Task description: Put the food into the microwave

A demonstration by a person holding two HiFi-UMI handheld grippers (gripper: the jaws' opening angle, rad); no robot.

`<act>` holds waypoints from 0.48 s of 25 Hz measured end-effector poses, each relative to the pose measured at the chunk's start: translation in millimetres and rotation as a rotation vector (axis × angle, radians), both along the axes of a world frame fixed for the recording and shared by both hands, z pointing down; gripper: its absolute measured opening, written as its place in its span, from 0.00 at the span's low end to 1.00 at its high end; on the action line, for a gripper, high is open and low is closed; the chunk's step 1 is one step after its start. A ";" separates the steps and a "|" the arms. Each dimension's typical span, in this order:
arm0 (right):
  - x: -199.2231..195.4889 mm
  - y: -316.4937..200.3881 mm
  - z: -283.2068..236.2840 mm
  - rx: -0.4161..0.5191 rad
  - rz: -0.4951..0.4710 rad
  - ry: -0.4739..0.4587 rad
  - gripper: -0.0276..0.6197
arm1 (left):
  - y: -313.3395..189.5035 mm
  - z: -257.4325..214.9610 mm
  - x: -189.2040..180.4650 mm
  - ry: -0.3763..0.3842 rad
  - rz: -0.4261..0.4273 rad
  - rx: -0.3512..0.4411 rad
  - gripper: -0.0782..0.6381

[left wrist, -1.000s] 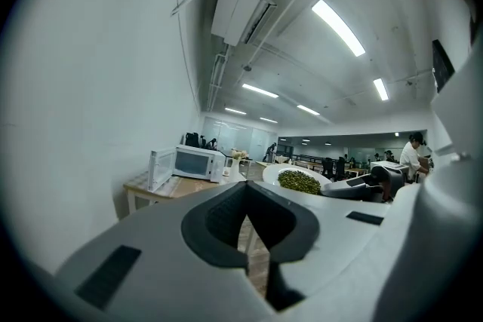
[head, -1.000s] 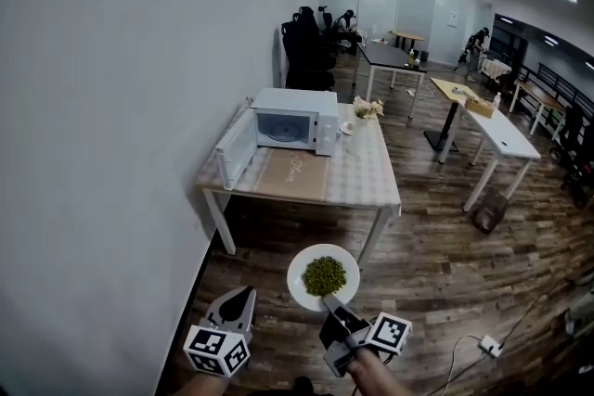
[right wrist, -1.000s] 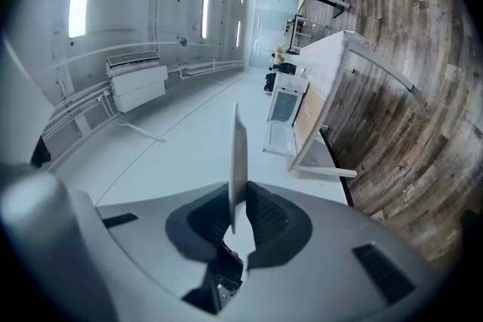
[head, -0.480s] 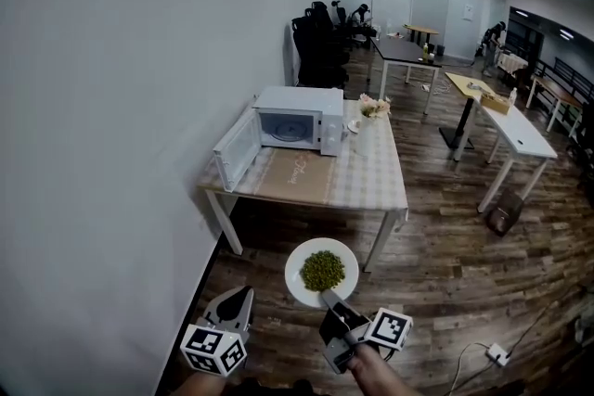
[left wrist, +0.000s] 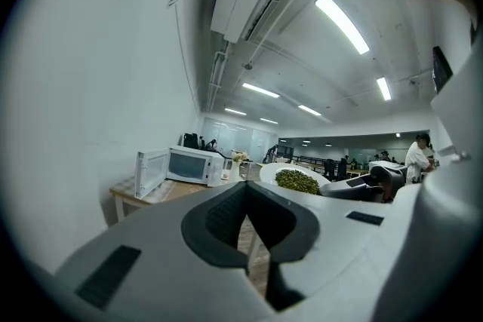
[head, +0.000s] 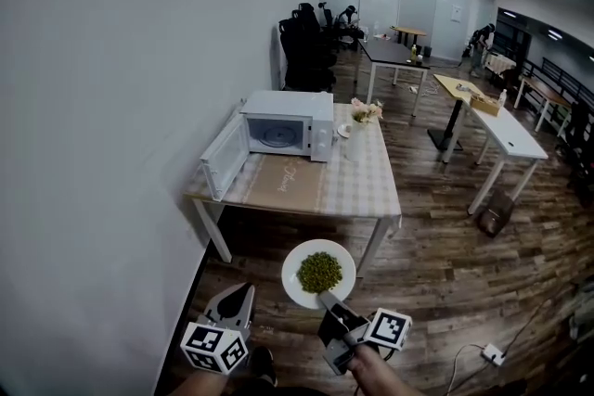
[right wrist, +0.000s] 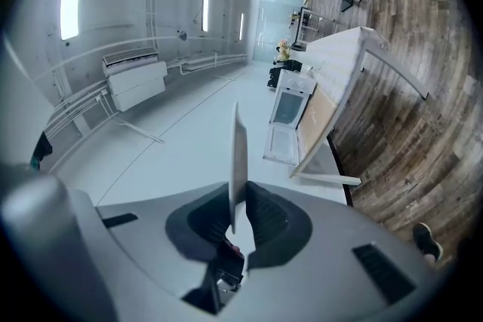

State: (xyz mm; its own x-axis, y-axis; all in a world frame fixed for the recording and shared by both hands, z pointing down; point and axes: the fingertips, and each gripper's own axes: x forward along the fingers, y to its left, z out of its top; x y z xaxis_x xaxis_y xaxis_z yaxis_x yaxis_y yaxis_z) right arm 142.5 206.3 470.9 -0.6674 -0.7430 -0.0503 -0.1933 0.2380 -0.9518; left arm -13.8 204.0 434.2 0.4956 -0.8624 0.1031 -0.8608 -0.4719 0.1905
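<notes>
A white plate heaped with green food is held out level over the wooden floor. My right gripper is shut on its near rim. The right gripper view shows the plate edge-on, clamped in that gripper. Ahead, a white microwave stands on a table, its door swung open to the left. My left gripper hangs to the left of the plate, shut and holding nothing. From the left gripper view, the microwave and the food lie ahead.
A flower vase and a small dish stand on the table right of the microwave. A white wall runs along the left. Desks and office chairs fill the room behind. A bag and a power strip lie on the floor.
Both grippers and the plate have moved on across the floor together. The table and microwave have shifted slightly left in the head view. A shoe now shows at the bottom edge.
</notes>
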 end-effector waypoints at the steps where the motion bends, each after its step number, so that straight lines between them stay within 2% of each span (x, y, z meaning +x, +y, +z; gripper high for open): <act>1: -0.6 -4.9 -0.7 0.001 0.006 0.006 0.11 | -6.2 -0.5 -1.1 0.005 0.004 0.005 0.12; 6: -13.9 -37.9 -3.1 -0.004 0.018 0.035 0.11 | -43.7 -6.9 -14.2 0.020 0.023 0.035 0.12; 12: -28.1 -78.9 -6.4 0.001 0.034 0.047 0.11 | -90.9 -5.8 -31.4 0.037 0.033 0.033 0.12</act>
